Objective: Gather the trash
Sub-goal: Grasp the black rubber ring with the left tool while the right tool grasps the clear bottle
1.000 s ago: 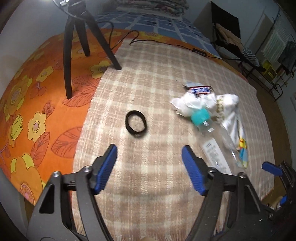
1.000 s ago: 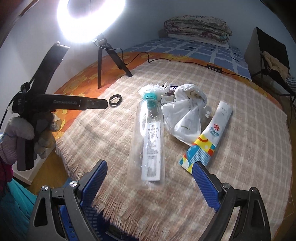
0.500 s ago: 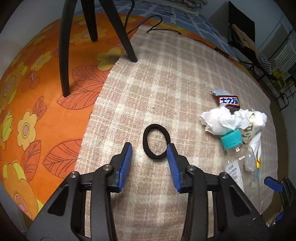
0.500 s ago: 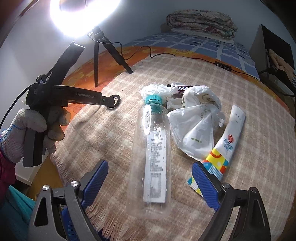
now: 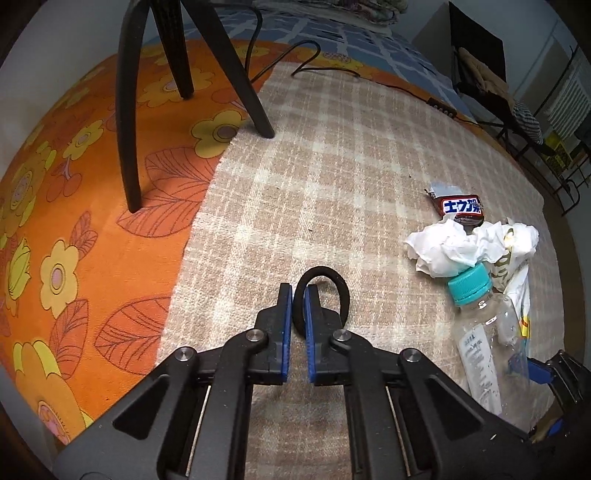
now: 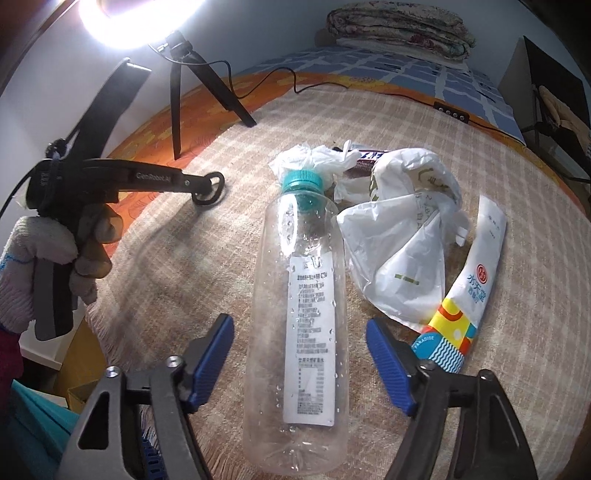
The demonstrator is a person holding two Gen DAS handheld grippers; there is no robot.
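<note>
My left gripper [image 5: 298, 290] is shut on a black hair band [image 5: 336, 284] lying on the plaid blanket [image 5: 351, 166]; the band also shows in the right wrist view [image 6: 216, 184] at that gripper's tip. My right gripper [image 6: 299, 332] is open, its jaws on either side of a clear plastic bottle [image 6: 303, 306] with a teal cap, which also shows in the left wrist view [image 5: 487, 343]. Beside the bottle lie crumpled white tissue [image 5: 443, 247], a white plastic bag [image 6: 399, 236], a colourful sachet [image 6: 469, 291] and a brown snack wrapper [image 5: 461, 208].
A black tripod [image 5: 184, 70] with a ring light [image 6: 140, 18] stands on the orange flowered sheet [image 5: 74, 221] at left. A black cable [image 6: 369, 88] runs across the far blanket. The blanket's fringed edge [image 6: 122, 354] is near me. A chair [image 5: 480, 66] stands at the far right.
My left gripper moved forward and closed on the hair band. My right gripper moved in and narrowed around the bottle.
</note>
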